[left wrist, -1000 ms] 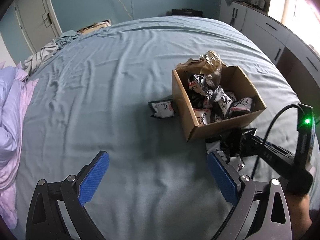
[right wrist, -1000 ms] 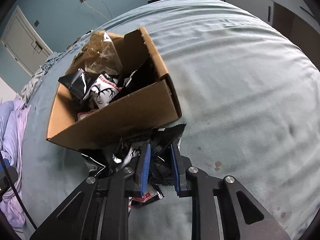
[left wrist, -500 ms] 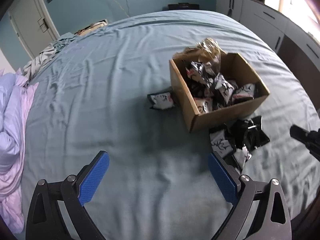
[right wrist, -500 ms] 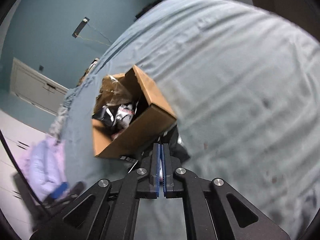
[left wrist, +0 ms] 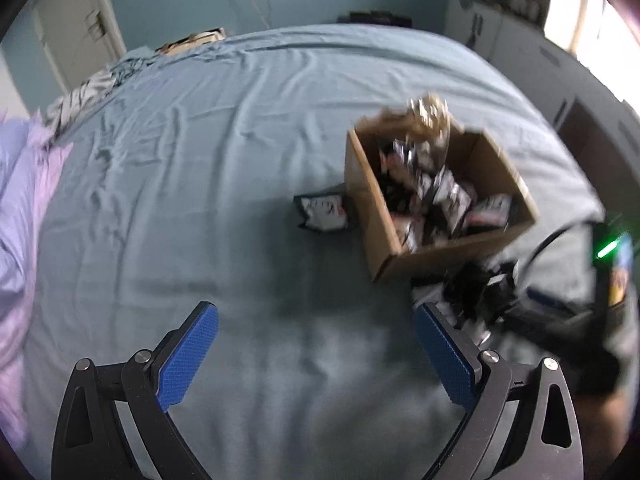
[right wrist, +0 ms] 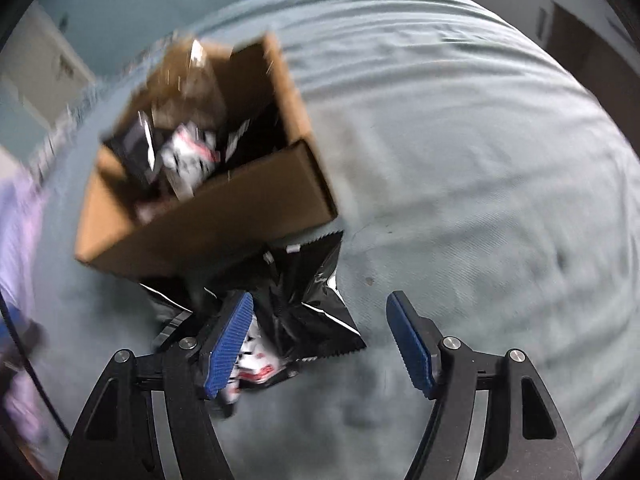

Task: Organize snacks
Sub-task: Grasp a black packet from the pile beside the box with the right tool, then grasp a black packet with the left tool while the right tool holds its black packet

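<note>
Blue-grey bedsheet [left wrist: 192, 208] covers the bed, wrinkled, filling both views; both frames are motion-blurred.

Nearest in your left wrist view: your left tool [left wrist: 316, 354] has its blue pads spread wide, nothing between them, only bare sheet beyond.

Nearest in your right wrist view: your right tool [right wrist: 320, 344] is also spread wide and grips nothing. Its left pad [right wrist: 228, 344] overlaps the loose packets [right wrist: 304, 308], a small pile of black and white snack packets lying on the sheet; contact cannot be confirmed. The right pad is over bare sheet. The pile sits just in front of the near wall of the cardboard box [right wrist: 208, 224], reaching that wall.

In the left wrist view the same pile [left wrist: 460, 296] shows at the near right corner of the box [left wrist: 368, 200], with your right tool [left wrist: 560, 312] blurred beside it.

The box is open-topped and holds more packets of the same kind [left wrist: 448, 196], plus a crinkled clear wrapper [left wrist: 432, 116] sticking up at its far end.

One single packet [left wrist: 322, 212] lies flat on the sheet just left of the box.

Farther: a lilac duvet [left wrist: 20, 200] bunched at the left edge, then a door [left wrist: 76, 28] and white cabinets [left wrist: 500, 28] against the far wall.
</note>
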The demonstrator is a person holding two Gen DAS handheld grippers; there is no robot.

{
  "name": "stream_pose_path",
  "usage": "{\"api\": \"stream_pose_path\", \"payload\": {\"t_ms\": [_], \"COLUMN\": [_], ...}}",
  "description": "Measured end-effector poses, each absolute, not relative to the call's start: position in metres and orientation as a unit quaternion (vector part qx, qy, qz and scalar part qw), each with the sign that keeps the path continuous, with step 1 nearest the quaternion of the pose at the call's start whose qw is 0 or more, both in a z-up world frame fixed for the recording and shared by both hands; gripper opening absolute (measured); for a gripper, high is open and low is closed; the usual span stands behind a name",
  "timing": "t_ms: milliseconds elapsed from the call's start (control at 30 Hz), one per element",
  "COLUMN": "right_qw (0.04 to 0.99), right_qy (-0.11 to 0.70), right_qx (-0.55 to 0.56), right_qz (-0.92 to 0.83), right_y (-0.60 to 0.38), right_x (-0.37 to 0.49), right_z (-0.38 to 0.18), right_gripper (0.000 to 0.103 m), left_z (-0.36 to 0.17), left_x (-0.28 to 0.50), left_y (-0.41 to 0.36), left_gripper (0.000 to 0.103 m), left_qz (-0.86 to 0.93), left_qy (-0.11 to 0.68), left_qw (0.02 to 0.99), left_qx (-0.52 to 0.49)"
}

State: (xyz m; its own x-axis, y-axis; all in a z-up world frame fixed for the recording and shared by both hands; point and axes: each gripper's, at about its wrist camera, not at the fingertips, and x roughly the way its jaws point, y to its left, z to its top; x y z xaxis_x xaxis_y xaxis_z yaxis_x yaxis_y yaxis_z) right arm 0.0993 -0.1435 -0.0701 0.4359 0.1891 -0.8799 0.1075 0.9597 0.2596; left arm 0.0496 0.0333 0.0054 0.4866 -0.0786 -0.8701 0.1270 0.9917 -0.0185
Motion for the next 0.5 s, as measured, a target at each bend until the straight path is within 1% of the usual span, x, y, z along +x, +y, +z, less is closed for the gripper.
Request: {"api": "stream_pose_path", "payload": {"t_ms": [67,100,133,167,333,500], "right_qw": [0.837,0.84,0.844,0.845,0.843,0.854], "right_qy": [0.533,0.529,0.525,0.523,0.502,0.449], "right_qx": [0.124,0.117,0.112,0.111,0.189,0.257], "right_qz": [0.024,0.02,0.018,0.018,0.037,0.04], "right_y": [-0.137,-0.136,-0.135,-0.135,-0.161,-0.209], "right_x": [0.106,0.108,0.109,0.109,0.09,0.042], "right_z": [-0.077,-0.075,-0.074,-0.072,-0.048,-0.008], "right_gripper": [0.066,0.054,0.034,0.034,0.033,0.033], "left_z": [0.012,0.012,0.012,0.009,-0.01,-0.015], "left_x": [0.051,0.051,0.052,0.053,0.057,0.048], "left_y": [0.04,0.041,0.043,0.044,0.042,0.029], "left_gripper": [0.1,0.101,0.101,0.101,0.101,0.101], "left_qz": [-0.059,-0.055,-0.05,-0.043,-0.031,-0.025], "left_qy": [0.492,0.489,0.488,0.489,0.514,0.506], "left_qw": [0.869,0.87,0.871,0.871,0.857,0.859], "left_qx": [-0.002,-0.004,-0.004,0.0,0.02,0.07]}}
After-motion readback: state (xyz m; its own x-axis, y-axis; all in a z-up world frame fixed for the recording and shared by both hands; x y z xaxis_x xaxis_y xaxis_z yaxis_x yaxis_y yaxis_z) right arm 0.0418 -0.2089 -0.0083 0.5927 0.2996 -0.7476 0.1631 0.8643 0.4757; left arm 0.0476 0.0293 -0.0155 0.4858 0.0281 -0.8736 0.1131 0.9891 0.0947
